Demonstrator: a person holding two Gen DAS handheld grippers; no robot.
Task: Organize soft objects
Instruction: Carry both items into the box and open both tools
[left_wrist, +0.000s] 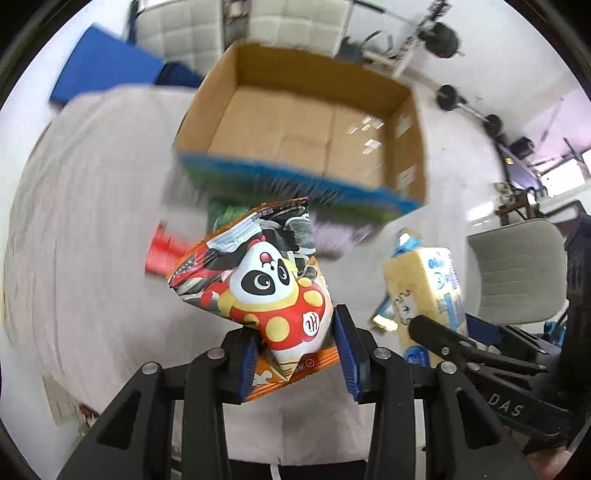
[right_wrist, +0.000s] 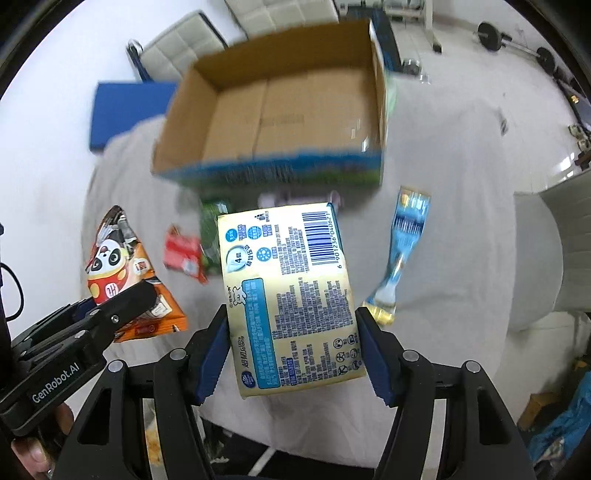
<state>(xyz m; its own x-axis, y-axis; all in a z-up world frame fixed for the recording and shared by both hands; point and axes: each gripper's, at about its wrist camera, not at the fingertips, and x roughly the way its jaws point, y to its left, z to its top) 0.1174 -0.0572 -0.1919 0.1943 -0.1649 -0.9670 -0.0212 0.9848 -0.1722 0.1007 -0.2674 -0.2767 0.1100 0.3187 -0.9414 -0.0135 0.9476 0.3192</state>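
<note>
Left gripper (left_wrist: 297, 354) clamped on panda snack bag (left_wrist: 266, 291), held above the white-covered table (left_wrist: 92, 221). Right gripper (right_wrist: 291, 350) clamped on yellow tissue pack (right_wrist: 288, 295), also lifted. Open cardboard box (right_wrist: 280, 110) ahead of both. Blue sachet (right_wrist: 402, 251) and red packet (right_wrist: 183, 253) lie on the cloth near the box.

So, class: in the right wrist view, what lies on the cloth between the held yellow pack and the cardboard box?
A green packet and a pale purple one, both blurred, lie between the yellow pack and the cardboard box.
</note>
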